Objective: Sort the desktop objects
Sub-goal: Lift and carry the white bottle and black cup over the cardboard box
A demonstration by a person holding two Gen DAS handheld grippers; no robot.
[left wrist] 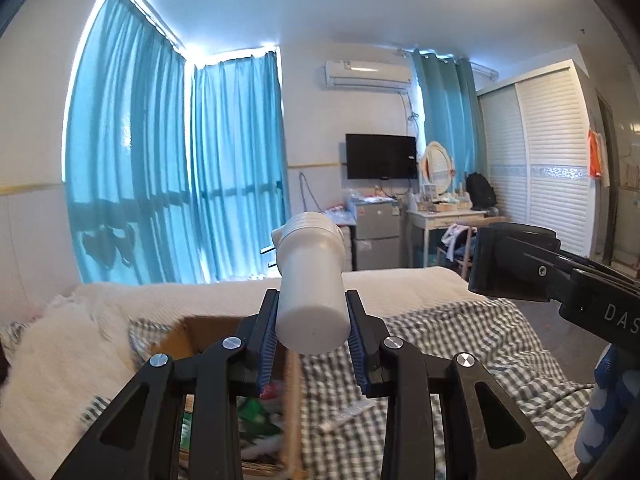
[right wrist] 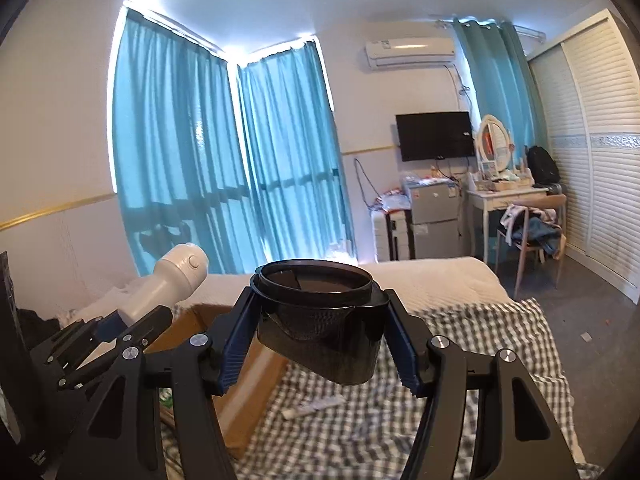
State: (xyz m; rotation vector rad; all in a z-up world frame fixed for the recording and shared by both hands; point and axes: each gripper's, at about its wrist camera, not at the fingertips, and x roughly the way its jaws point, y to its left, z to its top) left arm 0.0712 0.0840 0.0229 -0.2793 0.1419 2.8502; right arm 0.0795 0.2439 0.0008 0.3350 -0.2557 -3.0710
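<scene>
We have both grippers raised above the cardboard box (right wrist: 248, 364) on the checked blanket (right wrist: 480, 344). Left gripper (left wrist: 311, 322) is narrowly parted, pads (left wrist: 269, 336) clamping a white bottle (left wrist: 310, 276) by its lower body, cap end pointing away. Right gripper (right wrist: 318, 334) is opened wide, pads (right wrist: 236, 344) pressed to both sides of a black cup (right wrist: 320, 320), rim up, tilted. A small white tube (right wrist: 312, 404) lies on the blanket just right of the box. Box contents look green and red, blurred.

cardboard box (right wrist: 244, 364) below, checked blanket (right wrist: 460, 360) open
</scene>
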